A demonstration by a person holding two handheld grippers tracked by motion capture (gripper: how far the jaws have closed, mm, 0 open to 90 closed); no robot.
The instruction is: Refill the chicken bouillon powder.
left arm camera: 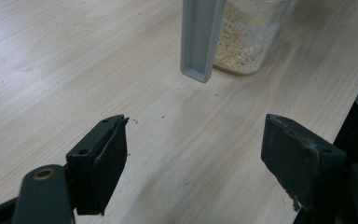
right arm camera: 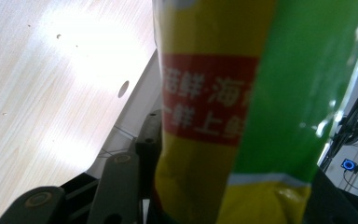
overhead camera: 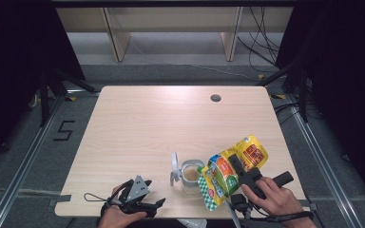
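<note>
Right tongs clamp the pouch beside the jar; left tongs apart near the table edge.

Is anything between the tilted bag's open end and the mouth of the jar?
Nothing visible blocks it: the bag, clamped in the right gripper, tips beside the jar, whose lid is swung up on the far side.

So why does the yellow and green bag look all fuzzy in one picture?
In the right gripper view the yellow and green foil bag sits right against the lens, so it blurs; glare whitens the pale wooden table there. In the high view the bag is sharp. In the left gripper view the clear jar of crumbs looks slightly soft.
</note>
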